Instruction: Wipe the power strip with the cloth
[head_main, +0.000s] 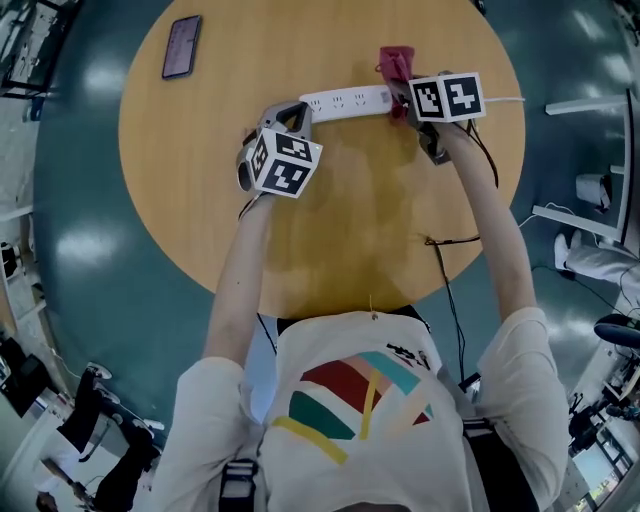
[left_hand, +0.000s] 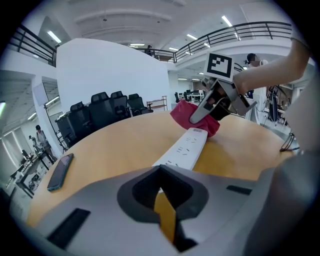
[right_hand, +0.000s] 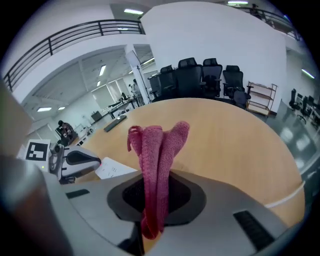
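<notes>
The white power strip (head_main: 345, 101) lies flat on the round wooden desk (head_main: 330, 230), toward its far side, with its length running across in front of me; a white cord (head_main: 505, 99) leaves its right end toward the desk's edge. The red cloth (right_hand: 157, 160) sits at that same right end; in the left gripper view it touches the strip's end there. My right hand-held gripper (right_hand: 150, 220) is clamped on the cloth, which comes up out of the jaws as a folded wad; the gripper points down at the strip's right end. My left hand-held gripper (left_hand: 165, 220) has its jaws together with nothing between them; its tip sits at the strip's left end, and I cannot tell whether it presses on the strip. A dark phone (head_main: 182, 46) lies flat near the desk's far left edge, well apart from the strip; black office chairs (left_hand: 100, 110) stand beyond the desk.
</notes>
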